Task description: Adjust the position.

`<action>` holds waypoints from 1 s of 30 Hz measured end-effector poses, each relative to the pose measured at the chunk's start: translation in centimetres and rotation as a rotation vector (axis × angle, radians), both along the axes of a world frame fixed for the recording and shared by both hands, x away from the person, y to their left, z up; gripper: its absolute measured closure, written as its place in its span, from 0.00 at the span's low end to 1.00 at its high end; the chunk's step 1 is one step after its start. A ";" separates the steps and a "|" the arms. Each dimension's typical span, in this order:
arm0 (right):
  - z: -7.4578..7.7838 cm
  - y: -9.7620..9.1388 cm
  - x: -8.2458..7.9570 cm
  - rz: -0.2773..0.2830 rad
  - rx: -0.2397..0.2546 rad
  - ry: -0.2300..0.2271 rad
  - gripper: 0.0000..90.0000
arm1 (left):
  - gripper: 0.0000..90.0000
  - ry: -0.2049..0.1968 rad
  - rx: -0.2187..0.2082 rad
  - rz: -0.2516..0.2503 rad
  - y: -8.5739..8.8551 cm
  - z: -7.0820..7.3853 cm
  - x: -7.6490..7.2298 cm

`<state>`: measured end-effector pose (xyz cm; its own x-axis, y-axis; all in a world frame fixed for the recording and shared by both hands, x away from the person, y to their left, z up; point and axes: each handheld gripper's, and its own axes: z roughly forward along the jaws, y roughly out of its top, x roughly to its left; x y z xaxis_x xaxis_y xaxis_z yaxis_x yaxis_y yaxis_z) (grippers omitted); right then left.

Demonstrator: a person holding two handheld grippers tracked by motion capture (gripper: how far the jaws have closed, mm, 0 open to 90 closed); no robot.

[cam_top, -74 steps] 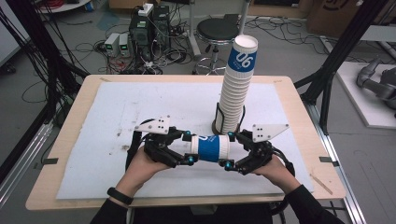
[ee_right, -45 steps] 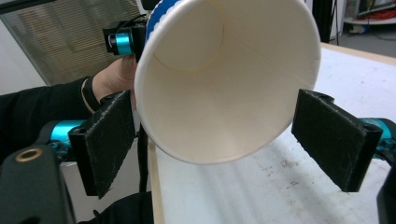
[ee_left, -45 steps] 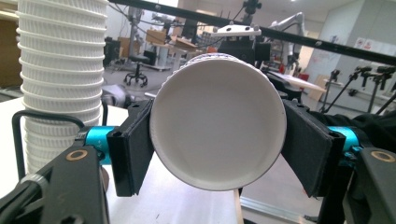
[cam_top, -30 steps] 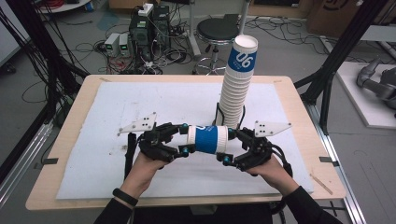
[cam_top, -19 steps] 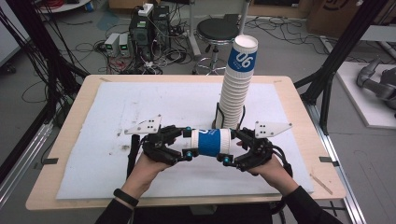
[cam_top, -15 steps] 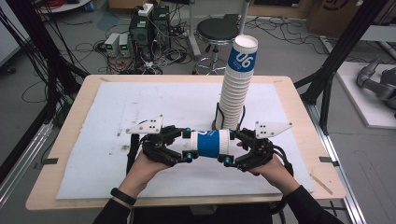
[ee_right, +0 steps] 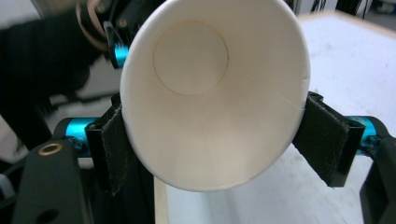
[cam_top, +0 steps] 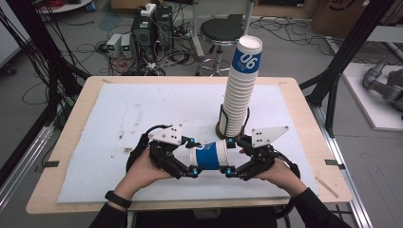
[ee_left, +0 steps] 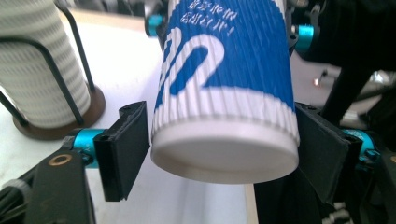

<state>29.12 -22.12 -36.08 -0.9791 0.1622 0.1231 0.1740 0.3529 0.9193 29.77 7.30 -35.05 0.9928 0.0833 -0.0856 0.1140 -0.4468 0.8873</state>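
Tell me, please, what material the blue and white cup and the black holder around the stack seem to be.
Cup: probably paper, matte; its ribbed wall suggests corrugated card, its smooth inside plain paper. Holder: likely thin black metal wire on a dark round base, material unclear.

grey floor [cam_top: 71, 61], cables, black stool [cam_top: 221, 31]

Cup stack [cam_top: 240, 90], stool [cam_top: 220, 32], computers [cam_top: 152, 23]
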 end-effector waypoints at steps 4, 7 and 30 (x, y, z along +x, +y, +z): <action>0.2 0.2 -0.2 0.014 -0.054 -0.024 0.22 | 0.32 0.002 0.026 -0.035 -0.3 -0.3 -0.1; 0.2 0.1 -0.2 0.014 -0.042 -0.034 0.19 | 0.33 -0.026 0.024 -0.052 -0.5 -0.5 0.0; 1.2 0.1 -0.2 -0.059 0.191 0.060 0.18 | 0.33 -0.016 -0.245 -0.024 0.1 -1.1 0.4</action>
